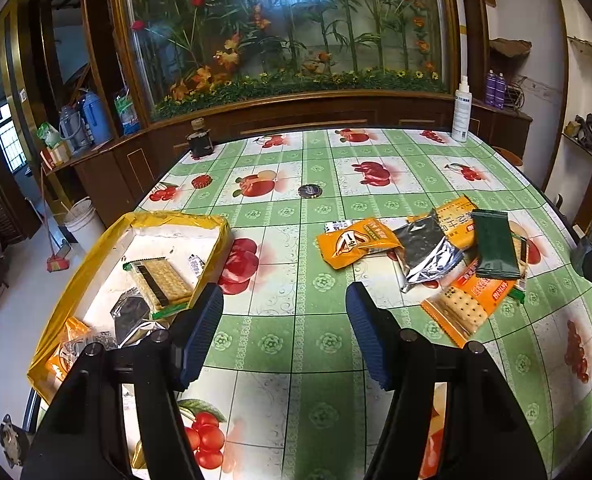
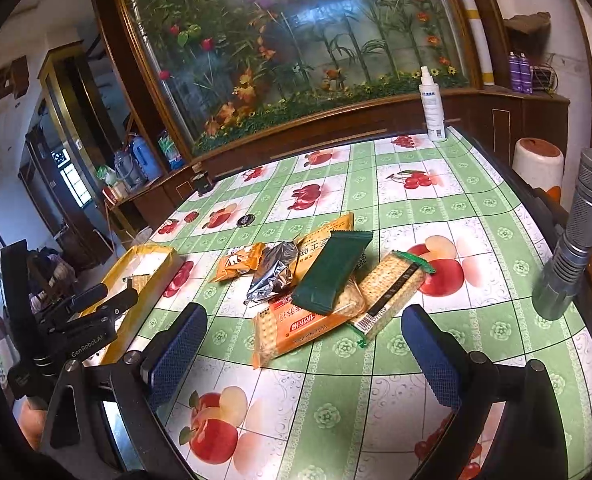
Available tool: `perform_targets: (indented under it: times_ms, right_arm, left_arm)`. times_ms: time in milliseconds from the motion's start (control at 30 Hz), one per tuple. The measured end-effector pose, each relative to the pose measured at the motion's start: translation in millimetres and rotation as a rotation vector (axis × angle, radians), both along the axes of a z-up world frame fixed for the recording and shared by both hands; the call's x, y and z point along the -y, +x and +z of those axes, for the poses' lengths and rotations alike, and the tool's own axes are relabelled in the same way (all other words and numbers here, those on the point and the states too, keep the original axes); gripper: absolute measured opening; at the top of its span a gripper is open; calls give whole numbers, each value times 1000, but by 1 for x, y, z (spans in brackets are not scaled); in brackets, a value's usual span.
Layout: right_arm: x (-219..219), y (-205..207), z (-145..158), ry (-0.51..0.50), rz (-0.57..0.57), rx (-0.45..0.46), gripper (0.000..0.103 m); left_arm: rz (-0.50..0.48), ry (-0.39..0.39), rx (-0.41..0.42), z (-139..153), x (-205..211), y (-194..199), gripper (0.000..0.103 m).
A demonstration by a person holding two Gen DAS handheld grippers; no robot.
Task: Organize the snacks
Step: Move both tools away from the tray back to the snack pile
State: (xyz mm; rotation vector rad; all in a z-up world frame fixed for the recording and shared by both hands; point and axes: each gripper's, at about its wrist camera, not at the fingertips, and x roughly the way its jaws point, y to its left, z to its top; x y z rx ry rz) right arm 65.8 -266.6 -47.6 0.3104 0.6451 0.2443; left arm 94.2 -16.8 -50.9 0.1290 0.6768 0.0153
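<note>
Snacks in crinkly wrappers lie heaped on the green-and-white fruit-print bench point(image 2: 375, 380), right of the shallow yellow-rimmed cardboard tray point(image 1: 104, 240) that sits at the bench's left edge. Topmost in the heap is a dark green foil bar point(image 2: 331, 270), lying across an orange cracker packet with red lettering point(image 2: 296, 330) and touching a clear-wrapped stack of square crackers with a green end seal point(image 2: 391, 292) on its right. Toward the tray from the bar lie a crumpled silver foil packet point(image 2: 274, 276) and a small orange packet with a white emblem point(image 2: 240, 264); a larger orange packet point(image 2: 323, 236) lies behind the bar. Inside the tray rest another clear-wrapped cracker stack point(image 1: 160, 282), a black-and-silver packet point(image 1: 130, 316) and an orange packet point(image 1: 66, 340) at its near end. Beyond the tray on the bench are two round bottle caps, a dark bottle point(image 1: 200, 140) at the far left edge and a white spray bottle point(image 1: 461, 110) at the far right. A grey metal flashlight point(image 2: 575, 236) stands at the bench's right edge. The left hand-held gripper point(image 1: 284, 300) hovers between tray and heap, jaws moderately apart, holding nothing. The right hand-held gripper point(image 2: 303, 320) faces the heap with jaws wide, empty, touching no packet.
</note>
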Motion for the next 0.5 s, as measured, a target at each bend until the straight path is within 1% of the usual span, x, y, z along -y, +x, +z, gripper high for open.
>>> perform_targets:
  times_ms: [333,500]
  right_arm:
    - [-10,20,-8,-48,0,-32,99]
    - [-17,33,-12,-55,13,-50,99]
  left_arm:
    - [-1,-55,-74,-18,-14,36,63]
    - [-57,-80,-112,-25,-6,58,63]
